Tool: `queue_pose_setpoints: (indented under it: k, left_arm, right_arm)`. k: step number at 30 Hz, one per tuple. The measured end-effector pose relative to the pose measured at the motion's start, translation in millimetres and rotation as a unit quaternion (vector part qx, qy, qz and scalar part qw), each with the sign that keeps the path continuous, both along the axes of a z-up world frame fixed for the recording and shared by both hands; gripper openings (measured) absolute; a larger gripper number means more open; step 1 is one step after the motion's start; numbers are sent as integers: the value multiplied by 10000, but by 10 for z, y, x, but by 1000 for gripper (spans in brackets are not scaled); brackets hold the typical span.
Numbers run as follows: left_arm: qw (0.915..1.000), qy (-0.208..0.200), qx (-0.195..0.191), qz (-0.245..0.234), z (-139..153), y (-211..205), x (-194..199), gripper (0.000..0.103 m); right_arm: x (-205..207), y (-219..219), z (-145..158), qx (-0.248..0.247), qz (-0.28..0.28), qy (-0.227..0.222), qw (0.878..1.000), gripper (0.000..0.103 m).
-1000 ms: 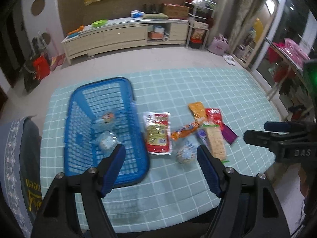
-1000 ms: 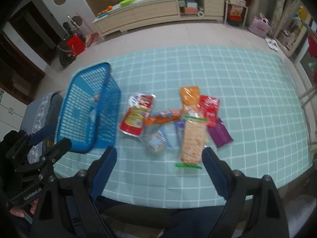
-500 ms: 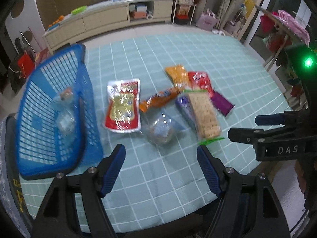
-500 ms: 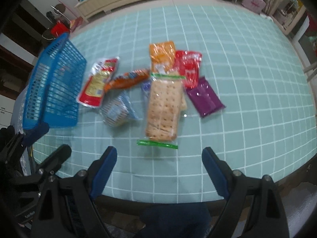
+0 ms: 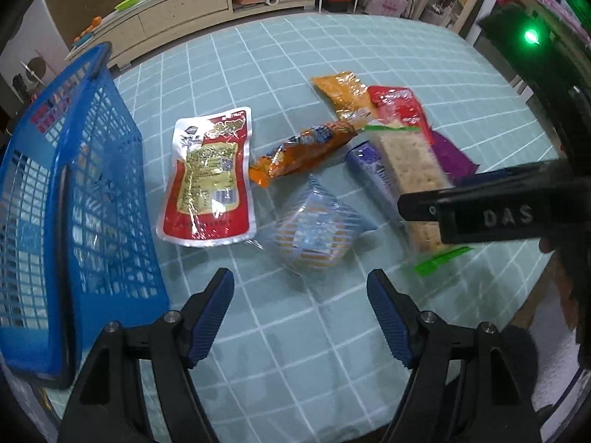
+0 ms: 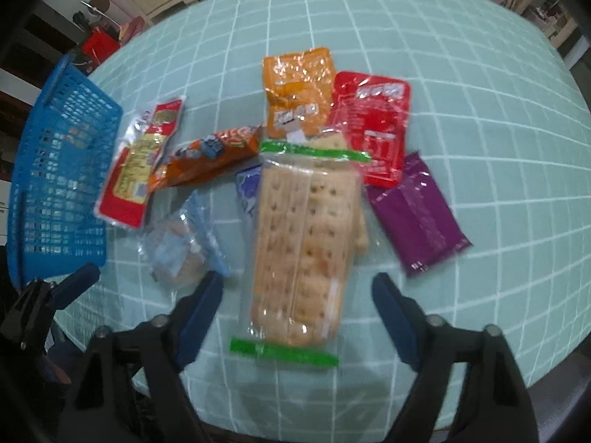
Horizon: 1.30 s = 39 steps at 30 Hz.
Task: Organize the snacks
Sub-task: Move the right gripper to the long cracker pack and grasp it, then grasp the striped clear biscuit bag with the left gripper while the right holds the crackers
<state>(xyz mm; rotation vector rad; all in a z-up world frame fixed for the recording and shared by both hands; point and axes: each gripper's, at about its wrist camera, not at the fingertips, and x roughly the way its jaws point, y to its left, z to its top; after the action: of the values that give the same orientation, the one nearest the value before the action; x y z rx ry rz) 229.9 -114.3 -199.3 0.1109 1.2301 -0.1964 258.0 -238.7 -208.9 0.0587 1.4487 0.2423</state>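
Both your claws have dropped way down toward the bench since a second ago, so the snack pile fills the views now. Your right claw (image 6: 297, 295) is straddling the near end of the cracker pack (image 6: 304, 247), jaws closing in but the pads aren't touching the wrapper yet, so nothing's gripped. Makes sense to go for that one first, since it's lying on top of the blue-purple packet (image 6: 247, 188) and a corner of the red packet (image 6: 373, 125). Your left claw (image 5: 300, 313) is spread wide and empty, hanging just short of the clear-wrapped round snack (image 5: 314, 236), which sits on its own and looks like an easy grab. The blue basket (image 5: 103, 199) is off to the left beside the red and yellow pouch (image 5: 207, 181), so it's a short carry once you've got something.
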Motion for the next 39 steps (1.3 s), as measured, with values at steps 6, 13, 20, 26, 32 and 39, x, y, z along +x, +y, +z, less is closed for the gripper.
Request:
queue_pose_setpoints:
  k: [6,13,20,26,32,39]
  left_arm:
    - [9999,32,144,-35,-36,33,58,72]
    - [9997,-37,193,-123,42,-26,13,72]
    - [9983,-92,344,-465,44,-213,60,72]
    - [9980,-49,403,-494,-104,-247,194,72]
    - [9979,92,381,-507,-241,-291,386,72]
    - [9963,287,265,-766,-385,-418,512,72]
  right_arm:
    - [109,70,-142,-165,104,137,9997,61]
    - [-43,-78,24,9,149,-50,9999,59]
    - [-254,-460,220,215,-16,-225,9995,59]
    - [-304,-652,287,330,-83,-328,9989,59]
    - [-258,-612,134,505,-52,-203,9985,59]
    - [-211,-579,49,640,-43,-151,9978,59]
